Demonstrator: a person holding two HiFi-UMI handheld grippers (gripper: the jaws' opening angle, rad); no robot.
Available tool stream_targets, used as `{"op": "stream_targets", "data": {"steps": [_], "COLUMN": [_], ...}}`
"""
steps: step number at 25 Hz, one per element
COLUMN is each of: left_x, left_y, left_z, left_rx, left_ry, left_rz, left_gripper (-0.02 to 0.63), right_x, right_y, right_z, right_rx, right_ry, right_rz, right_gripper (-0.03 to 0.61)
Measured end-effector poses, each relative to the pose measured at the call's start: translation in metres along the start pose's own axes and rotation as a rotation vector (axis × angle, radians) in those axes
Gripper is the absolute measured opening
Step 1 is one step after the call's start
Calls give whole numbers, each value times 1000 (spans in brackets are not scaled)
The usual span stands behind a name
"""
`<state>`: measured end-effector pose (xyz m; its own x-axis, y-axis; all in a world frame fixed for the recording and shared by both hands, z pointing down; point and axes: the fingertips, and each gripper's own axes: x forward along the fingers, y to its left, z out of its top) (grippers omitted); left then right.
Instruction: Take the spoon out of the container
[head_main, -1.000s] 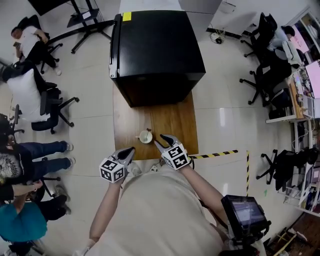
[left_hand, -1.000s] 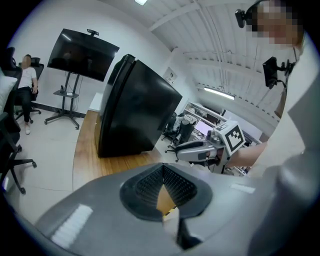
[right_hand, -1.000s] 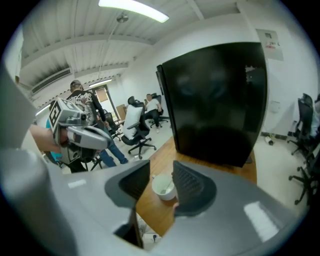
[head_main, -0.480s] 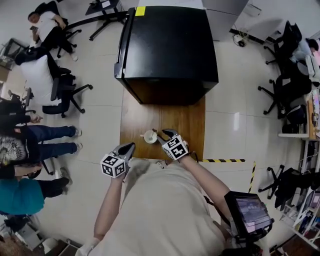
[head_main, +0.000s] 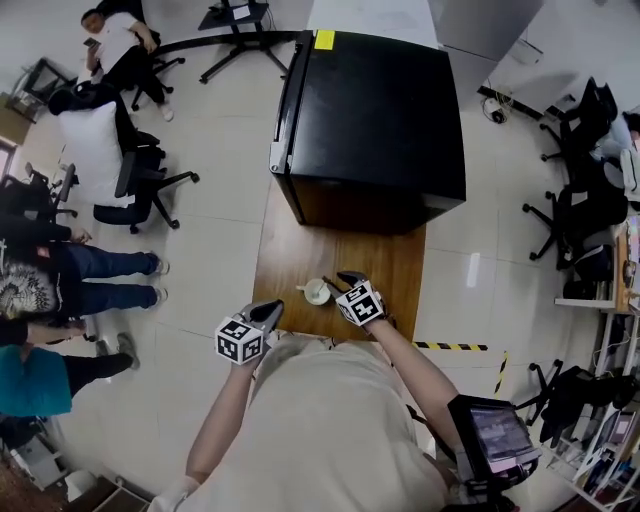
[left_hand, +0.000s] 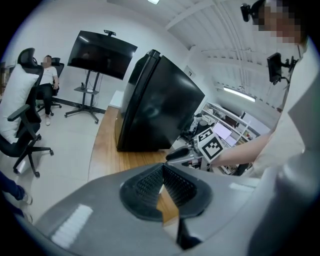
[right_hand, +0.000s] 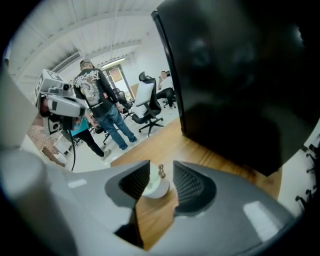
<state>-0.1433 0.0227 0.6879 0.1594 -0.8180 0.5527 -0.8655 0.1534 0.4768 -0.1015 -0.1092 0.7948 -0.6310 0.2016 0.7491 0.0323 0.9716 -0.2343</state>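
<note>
A small white cup (head_main: 317, 291) stands near the front of the wooden table (head_main: 300, 250), and a spoon stands in it. In the right gripper view the cup (right_hand: 156, 189) lies just beyond the jaws, with the spoon's knobbed handle (right_hand: 161, 171) sticking up between the pads. My right gripper (right_hand: 161, 164) is open and touches nothing. In the head view, the right gripper (head_main: 339, 283) sits just right of the cup. My left gripper (head_main: 268, 313) hangs at the table's front left edge. Its pads (left_hand: 161, 169) meet at the tips, with nothing between them.
A big black cabinet (head_main: 375, 120) fills the far end of the table, close behind the cup. Office chairs (head_main: 130, 180) and several people (head_main: 60, 280) are on the floor to the left. Yellow-black tape (head_main: 450, 347) marks the floor to the right.
The head view has swung, so the table and the cabinet sit further right and lower in the picture. My right gripper has come a little closer to the cup. The left gripper stays by the front edge.
</note>
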Motion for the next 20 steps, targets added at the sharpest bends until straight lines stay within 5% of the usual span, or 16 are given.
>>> {"op": "stream_targets", "data": {"steps": [20], "left_x": [-21], "left_y": [33], "left_z": [-12], "left_rx": [19], "left_ry": [63], "left_rz": [-68], "left_gripper": [0], "right_x": [53], "right_y": [-7], "right_z": [-25], "right_rx": [-15], "right_ry": [132], "right_rz": [-12], "right_gripper": [114]}}
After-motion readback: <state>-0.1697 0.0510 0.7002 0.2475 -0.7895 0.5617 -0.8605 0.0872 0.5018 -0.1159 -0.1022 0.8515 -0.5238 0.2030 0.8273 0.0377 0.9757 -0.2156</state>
